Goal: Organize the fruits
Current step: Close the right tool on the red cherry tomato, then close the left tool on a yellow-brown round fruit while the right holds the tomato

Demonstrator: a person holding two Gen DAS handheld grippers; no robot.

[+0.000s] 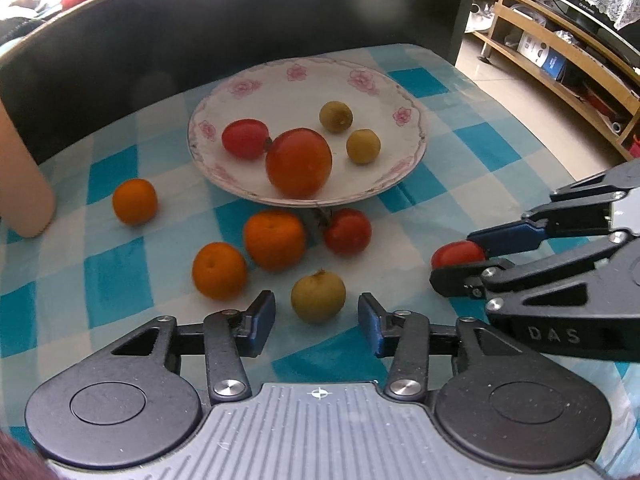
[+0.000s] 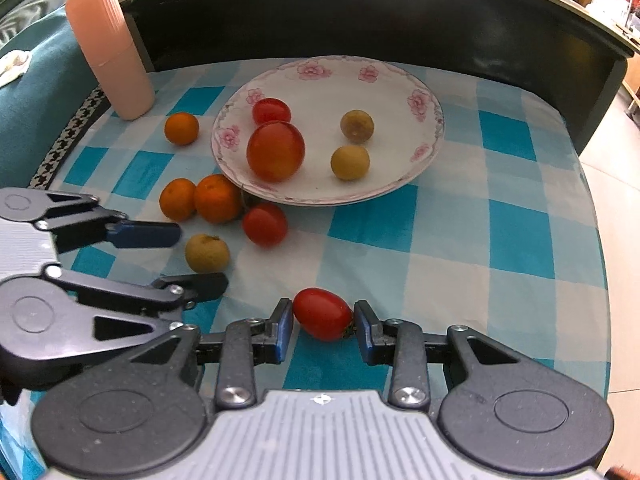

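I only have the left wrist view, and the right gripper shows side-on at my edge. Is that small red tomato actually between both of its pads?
Observer: Yes. The right wrist view shows the small red tomato between the pads of the right gripper, both touching it.
Operator: And the pink thing cut off at my left edge?
Observer: It's a pink ribbed container, standing upright on the cloth, left of the plate and further back.

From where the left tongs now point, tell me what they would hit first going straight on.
Probably the yellow-green fruit on the cloth, lying just ahead between the open left tongs; beyond it, the orange. Depth is uncertain.
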